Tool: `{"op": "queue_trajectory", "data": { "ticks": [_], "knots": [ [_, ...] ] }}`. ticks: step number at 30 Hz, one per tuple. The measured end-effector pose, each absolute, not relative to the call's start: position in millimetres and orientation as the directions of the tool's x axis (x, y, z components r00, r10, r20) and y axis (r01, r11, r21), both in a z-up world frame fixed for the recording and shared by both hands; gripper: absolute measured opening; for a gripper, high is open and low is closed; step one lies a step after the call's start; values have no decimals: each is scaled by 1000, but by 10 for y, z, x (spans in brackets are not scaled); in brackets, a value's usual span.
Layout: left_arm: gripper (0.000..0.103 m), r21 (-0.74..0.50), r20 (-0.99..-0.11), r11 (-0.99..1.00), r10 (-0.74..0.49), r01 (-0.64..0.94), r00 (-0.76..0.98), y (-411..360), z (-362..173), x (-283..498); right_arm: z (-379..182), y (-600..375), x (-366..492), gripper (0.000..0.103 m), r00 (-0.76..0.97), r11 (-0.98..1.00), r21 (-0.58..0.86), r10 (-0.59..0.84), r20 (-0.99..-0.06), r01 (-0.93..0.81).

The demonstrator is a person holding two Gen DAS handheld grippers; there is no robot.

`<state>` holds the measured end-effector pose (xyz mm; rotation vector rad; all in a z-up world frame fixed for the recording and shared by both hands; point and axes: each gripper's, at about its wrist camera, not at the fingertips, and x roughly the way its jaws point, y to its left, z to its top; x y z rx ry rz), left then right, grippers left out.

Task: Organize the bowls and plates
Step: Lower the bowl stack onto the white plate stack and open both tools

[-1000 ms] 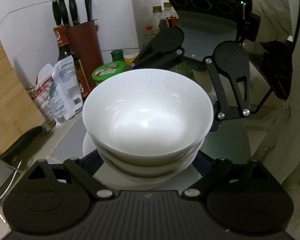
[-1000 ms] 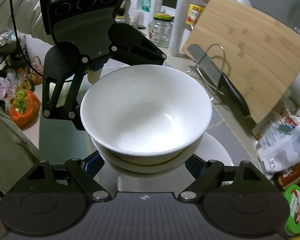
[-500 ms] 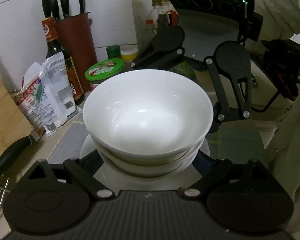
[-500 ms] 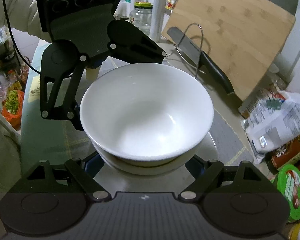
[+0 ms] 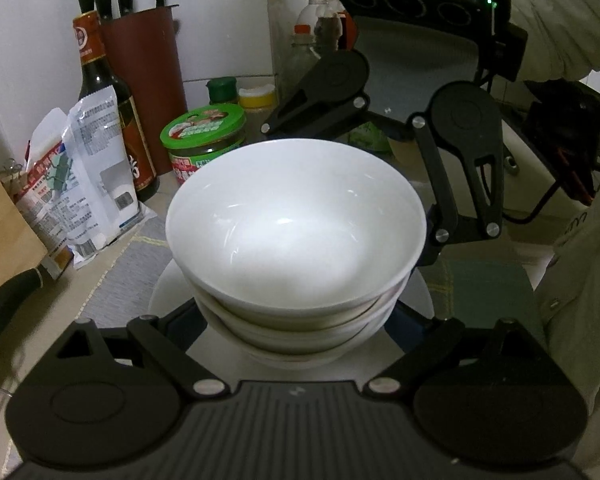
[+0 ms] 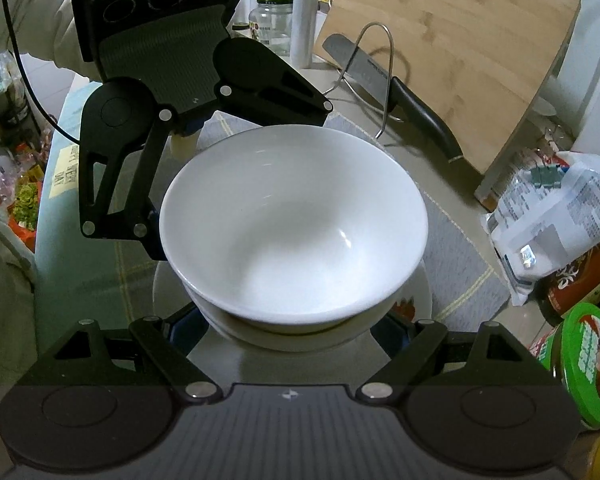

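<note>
A stack of white bowls [image 5: 296, 236] fills the middle of both wrist views [image 6: 292, 224]. It sits on a white plate [image 5: 168, 292], whose rim shows under the bowls in the right wrist view [image 6: 418, 300]. My left gripper [image 5: 296, 320] has its jaws spread wide around the near side of the stack. My right gripper [image 6: 292, 320] is spread wide around the opposite side. Each gripper shows across the bowls in the other's view. The fingertips are hidden under the bowls, so I cannot see whether they touch bowls or plate.
A grey mat [image 5: 124, 276] lies under the plate. Nearby stand a green-lidded jar [image 5: 202, 136], a sauce bottle [image 5: 112, 104], a knife block [image 5: 144, 80], food packets [image 5: 76, 172], a wooden cutting board [image 6: 460, 48] and a large knife on a wire rack [image 6: 392, 88].
Both grippers and the bowl stack have shifted together toward the jars and packets; the cutting board has slid away in the left view. The hold on the stack looks unchanged.
</note>
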<state>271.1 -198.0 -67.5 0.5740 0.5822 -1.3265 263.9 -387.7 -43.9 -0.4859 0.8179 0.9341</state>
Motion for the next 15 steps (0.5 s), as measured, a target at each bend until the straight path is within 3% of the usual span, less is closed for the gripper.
{"op": "queue_trajectory", "data": {
  "ticks": [12,15],
  "knots": [
    [95,40,-689,159,-711,987,142,-1991,-721,2762,-473,-3856,2639,91,353,531,-44,497,-793,-846],
    [101,39,-673,180,-723,983,159,-1955,-723,2762,-451,-3864,2642,103,373,537,-60,495,-785,-841]
  ]
}}
